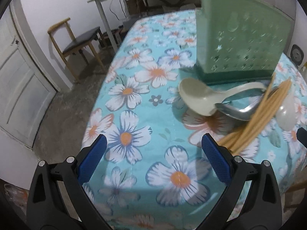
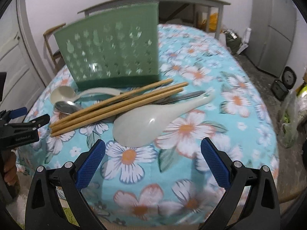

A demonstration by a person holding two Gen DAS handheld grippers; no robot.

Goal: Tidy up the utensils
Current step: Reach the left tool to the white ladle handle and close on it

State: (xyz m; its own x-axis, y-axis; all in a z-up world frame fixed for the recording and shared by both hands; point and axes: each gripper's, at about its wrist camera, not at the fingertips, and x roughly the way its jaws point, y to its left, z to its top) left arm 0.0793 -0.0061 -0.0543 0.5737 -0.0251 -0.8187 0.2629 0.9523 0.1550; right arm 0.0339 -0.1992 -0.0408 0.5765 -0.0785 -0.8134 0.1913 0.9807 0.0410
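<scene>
A desk [image 2: 239, 72] covered by a turquoise floral cloth is seen from both wrist views. A green perforated utensil holder [image 2: 111, 57] is stood upright toward the far side of it, with utensils lying in a loose pile just in front of its base. In the right wrist view, a cream ladle [image 2: 63, 94] is laid closest to the holder, a metal spoon [image 2: 67, 106] is placed beside it, and wooden chopsticks [image 2: 119, 105] are stacked diagonally across both handles. A pale ceramic spoon [image 2: 145, 122] is rested at the near edge of the pile, bowl toward the camera, its handle reaching back beside the chopsticks' far ends.

The right tool [image 2: 153, 147] is held wide open just short of the ceramic spoon's bowl, and nothing is gripped. The left tool [image 1: 153, 141] is likewise spread wide over bare cloth to the left of the pile, nothing held; its right finger [image 1: 216, 159] is seen near the chopstick ends. A wooden chair [image 1: 76, 46] is visible beyond the desk's left edge.
</scene>
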